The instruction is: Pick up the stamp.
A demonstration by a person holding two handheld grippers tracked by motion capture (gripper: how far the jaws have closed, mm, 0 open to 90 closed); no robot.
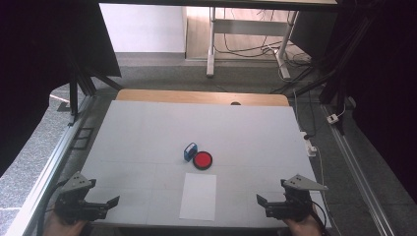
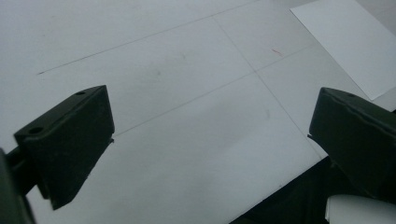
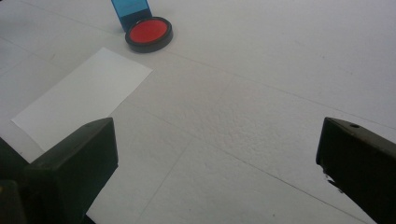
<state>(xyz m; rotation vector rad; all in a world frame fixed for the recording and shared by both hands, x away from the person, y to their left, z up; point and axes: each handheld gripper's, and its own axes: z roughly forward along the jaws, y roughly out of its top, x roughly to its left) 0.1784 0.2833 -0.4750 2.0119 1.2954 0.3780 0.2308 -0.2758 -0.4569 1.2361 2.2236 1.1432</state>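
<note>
A round red ink pad (image 1: 202,160) in a black rim lies mid-table, touching a small blue stamp (image 1: 190,151) on its left. A white paper sheet (image 1: 198,196) lies just in front of them. My left gripper (image 1: 114,202) rests at the near left corner, open, nothing between its jaws. At the near right my right gripper (image 1: 260,200) is open too, jaws empty. In the right gripper view the red ink pad (image 3: 148,32), blue stamp (image 3: 130,10) and paper sheet (image 3: 84,97) lie ahead to the left. The left gripper view catches a corner of the paper sheet (image 2: 350,42).
The white table (image 1: 147,132) has a wooden strip along its far edge. Metal rails run down both sides, with a power strip (image 1: 309,142) and cables off the right edge. A desk frame stands on the floor beyond.
</note>
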